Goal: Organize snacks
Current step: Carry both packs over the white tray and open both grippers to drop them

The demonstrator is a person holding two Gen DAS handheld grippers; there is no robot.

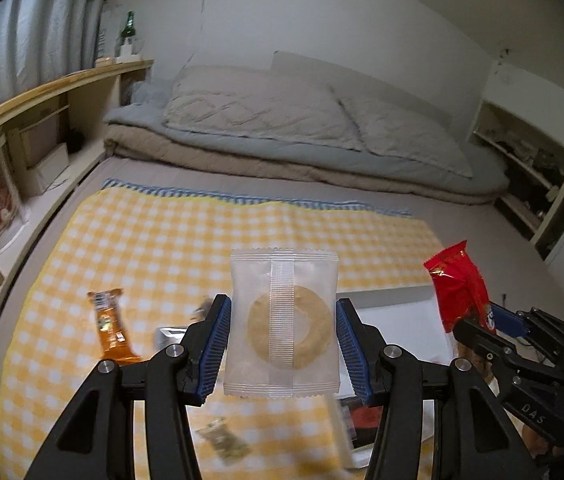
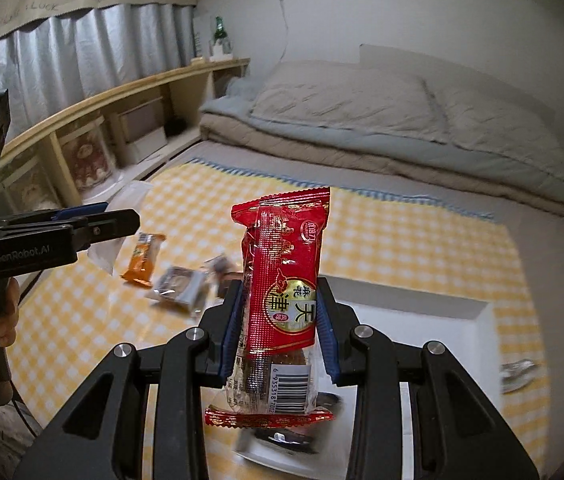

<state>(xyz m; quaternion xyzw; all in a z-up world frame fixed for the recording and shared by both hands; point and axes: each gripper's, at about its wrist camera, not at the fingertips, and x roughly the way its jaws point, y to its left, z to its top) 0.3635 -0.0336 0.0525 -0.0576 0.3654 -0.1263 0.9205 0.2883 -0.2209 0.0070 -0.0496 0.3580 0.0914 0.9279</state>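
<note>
Above the yellow checked cloth (image 1: 154, 248) on the bed, both grippers were raised with a snack in each. The left gripper (image 1: 282, 346) pinched a clear packet (image 1: 282, 324) holding a pale ring biscuit (image 1: 309, 326). The packet stood upright between the blue pads (image 1: 214, 350), one pad pressed against each side edge, its top rising above the fingertips and its bottom seam hanging just below them.

The right gripper (image 2: 278, 330) pinched a red packet (image 2: 282, 284), also upright. Its blue pads (image 2: 229, 332) squeezed the lower middle of the packet, so that most of the red wrapper stood above the fingertips, while the clear barcode end (image 2: 289, 386) and the red bottom seam hung below them. From the left wrist view the same red packet (image 1: 457, 288) showed at the right, tilted, well apart from the clear one.

Below and between the grippers lay a white tray (image 2: 441, 328) on the cloth, with dark wrapped items inside, too blurred to name. Left of the tray, loose snacks lay on the cloth: an orange packet (image 1: 112, 326), a silver-grey packet (image 2: 178, 284) near it, and a small blurred one (image 1: 222, 442) closer in. Folded bedding (image 1: 282, 132) lay at the far end of the bed, and a wooden shelf (image 1: 42, 92) ran along the left wall.
</note>
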